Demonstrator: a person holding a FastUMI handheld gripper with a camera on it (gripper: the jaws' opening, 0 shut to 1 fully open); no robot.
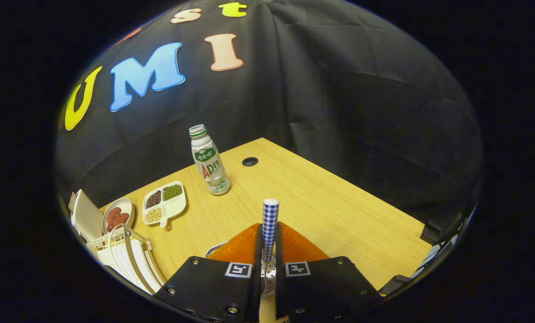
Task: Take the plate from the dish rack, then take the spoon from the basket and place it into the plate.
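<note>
The checked-handled perforated spoon (270,229) stands upright between the fingers, over the orange plate (245,249).

The tongs (267,262) clamp the spoon (270,229) by its checked handle, upright, over the orange plate (245,247); beyond stands a bottle (210,160) mid-desk (339,202); the dish rack (126,258) sits at the desk's left edge.

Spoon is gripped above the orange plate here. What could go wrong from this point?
The gripper is shut on the spoon by its checked handle, which stands upright; released like this, it may topple off the orange plate. The perforated metal basket lies right under the fingers, so lowering could bump it. A forward swing might hit the bottle.
</note>
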